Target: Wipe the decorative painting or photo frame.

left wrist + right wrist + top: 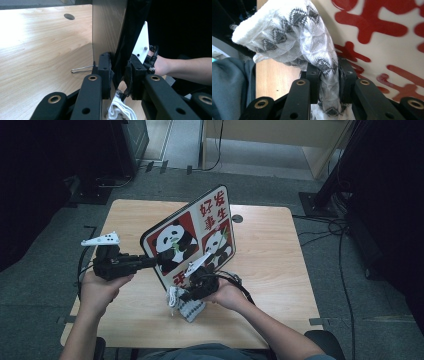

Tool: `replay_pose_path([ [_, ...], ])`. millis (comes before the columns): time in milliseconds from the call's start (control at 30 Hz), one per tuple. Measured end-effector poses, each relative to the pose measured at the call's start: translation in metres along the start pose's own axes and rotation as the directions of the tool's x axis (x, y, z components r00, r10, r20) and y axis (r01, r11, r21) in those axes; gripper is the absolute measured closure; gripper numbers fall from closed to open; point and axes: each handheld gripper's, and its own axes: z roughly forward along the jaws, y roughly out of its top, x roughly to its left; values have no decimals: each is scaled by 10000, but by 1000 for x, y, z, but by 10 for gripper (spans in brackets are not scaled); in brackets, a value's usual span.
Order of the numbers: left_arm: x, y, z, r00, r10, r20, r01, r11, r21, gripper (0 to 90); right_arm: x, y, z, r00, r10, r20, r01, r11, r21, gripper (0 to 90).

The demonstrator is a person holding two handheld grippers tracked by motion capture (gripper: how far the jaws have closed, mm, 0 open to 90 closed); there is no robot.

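A rounded board (190,235) with panda pictures and red characters stands tilted above the wooden table (270,250). My left gripper (151,261) comes in from the left, shut on the board's dark left edge (121,62); the board's pale back (107,25) shows beside the jaws. My right gripper (186,295) sits at the board's lower edge, shut on a white knitted cloth (287,32) with grey zigzags. The cloth bunches up above the jaws against the board's printed face (387,37) and hangs down toward the table (189,309).
A round cable hole (237,218) lies at the table's far side. A thin bent wire (82,69) rests on the table by the board's foot. Dark equipment and cables (335,227) surround the table on the floor.
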Motion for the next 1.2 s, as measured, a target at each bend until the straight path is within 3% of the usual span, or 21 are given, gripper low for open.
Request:
replay_pose_path([
  [267, 1, 0, 0, 10000, -6, 5, 6, 10000, -1, 763, -6, 0, -13, 9990, 145, 434, -138, 9998, -155, 763],
  [733, 1, -1, 0, 10000, -41, 8, 41, 10000, -66, 762, -2, 17, -58, 9997, -41, 251, 73, 9921, -1255, 779],
  [967, 2, -1, 1, 10000, -58, 37, 58, 9999, -84, 761, 3, 38, -90, 9989, -217, 417, 292, 9817, -1879, 779],
  [1067, 2, 0, 1, 10000, -63, 25, 63, 9999, -87, 761, 7, 51, -105, 9982, -372, 462, 468, 9723, -2291, 779],
  [1133, 2, 0, 1, 10000, -49, 24, 50, 10000, -85, 761, 10, 61, -114, 9985, -404, 357, 482, 9649, -2581, 778],
  [1200, 2, 0, 1, 10000, -66, 13, 66, 9999, -82, 761, 13, 71, -121, 9987, -282, 413, 381, 9643, -2621, 778],
])
